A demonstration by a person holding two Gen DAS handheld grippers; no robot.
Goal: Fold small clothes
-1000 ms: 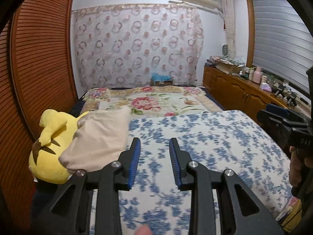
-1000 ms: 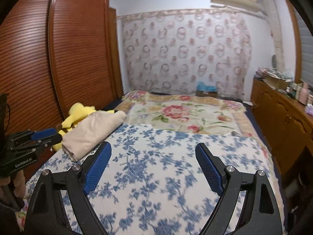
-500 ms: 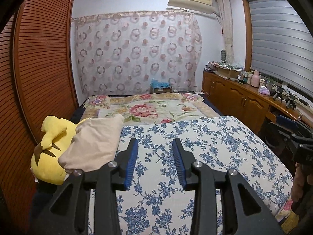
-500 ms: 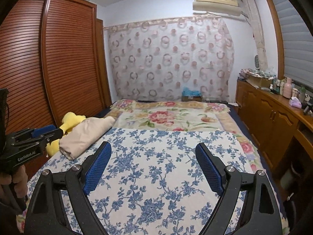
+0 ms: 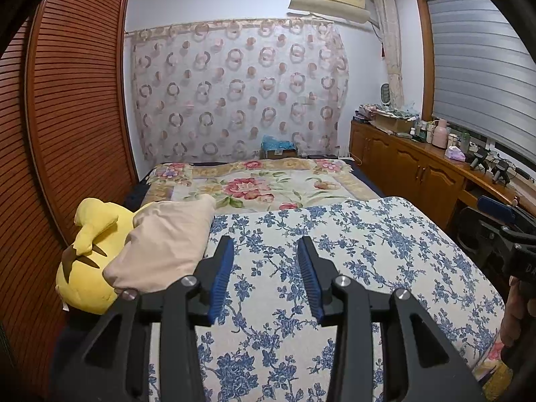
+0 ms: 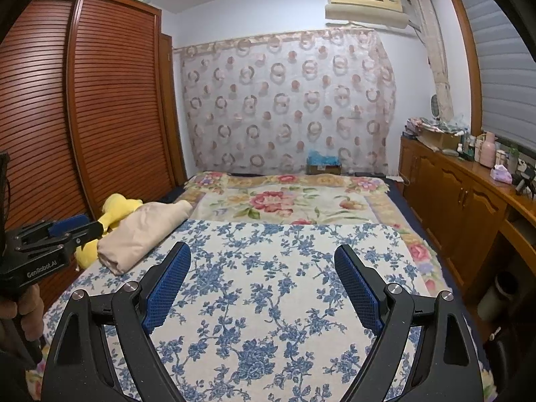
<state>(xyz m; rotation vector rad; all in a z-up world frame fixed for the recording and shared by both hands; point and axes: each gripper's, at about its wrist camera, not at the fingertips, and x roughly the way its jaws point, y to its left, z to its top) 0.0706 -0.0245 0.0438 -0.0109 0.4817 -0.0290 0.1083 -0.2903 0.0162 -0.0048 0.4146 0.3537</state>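
The bed [image 5: 335,234] fills the room in front of me, and over the last second both views of it have pulled back and lifted, so more of the blue-flowered cover [image 6: 268,284] shows and nothing lies on it between the hands. The only garment-like thing I see is the beige folded cloth [image 5: 164,248], resting at the left edge against the yellow plush toy [image 5: 87,261], where it lay a second ago. The right tool [image 6: 263,284] holds its jaws wide and empty. The left tool [image 5: 264,274] has parted somewhat and is empty too. To me the fold looks done and set aside.
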